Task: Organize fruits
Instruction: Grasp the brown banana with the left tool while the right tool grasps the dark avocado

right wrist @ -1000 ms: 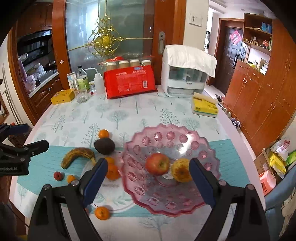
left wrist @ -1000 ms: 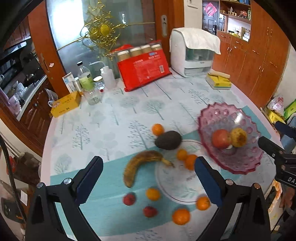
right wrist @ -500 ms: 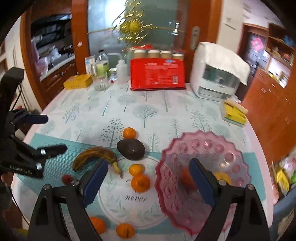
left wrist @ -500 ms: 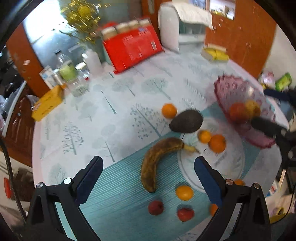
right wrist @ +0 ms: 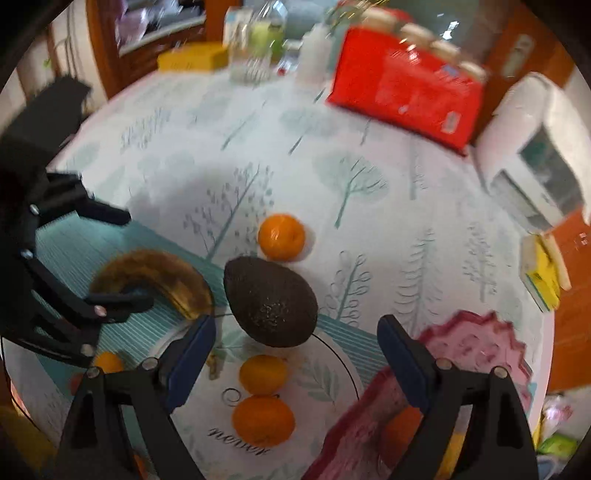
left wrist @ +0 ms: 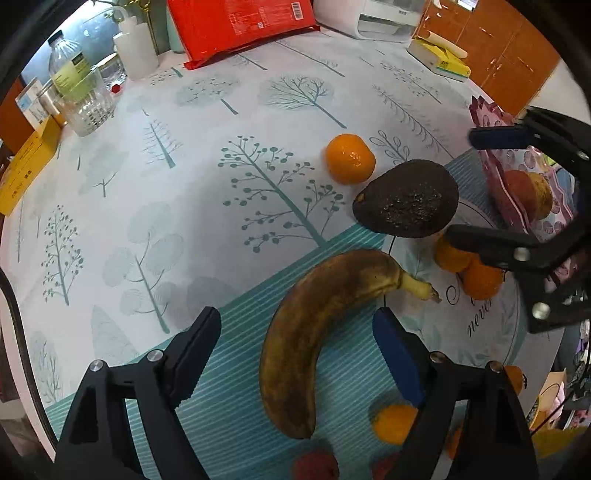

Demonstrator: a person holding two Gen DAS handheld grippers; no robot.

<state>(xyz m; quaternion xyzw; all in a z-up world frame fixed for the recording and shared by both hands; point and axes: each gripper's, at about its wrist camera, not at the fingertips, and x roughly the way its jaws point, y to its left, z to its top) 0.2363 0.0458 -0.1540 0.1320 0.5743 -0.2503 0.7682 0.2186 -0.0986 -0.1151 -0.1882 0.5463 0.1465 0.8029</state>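
A brown, overripe banana (left wrist: 317,325) lies on the tablecloth between the jaws of my open left gripper (left wrist: 299,332). A dark avocado (left wrist: 406,203) sits beyond it, with an orange (left wrist: 350,158) behind. My open right gripper (right wrist: 295,332) hovers low over the avocado (right wrist: 271,302) and two small oranges (right wrist: 263,398). The pink fruit bowl (right wrist: 469,350) holds an apple (left wrist: 521,192) and a yellowish fruit. The right gripper also shows in the left wrist view (left wrist: 491,188), and the left gripper in the right wrist view (right wrist: 122,258).
More small oranges (left wrist: 393,424) and red fruits (left wrist: 316,465) lie near the front edge. At the back stand a red package (left wrist: 236,26), bottles (left wrist: 68,70), a glass jar (left wrist: 90,99), a yellow box (left wrist: 26,170), a white appliance (right wrist: 535,155) and a yellow book (left wrist: 441,61).
Both grippers have dropped low toward the table. The left one closed in on the banana; the right one swung left from the bowl to over the avocado.
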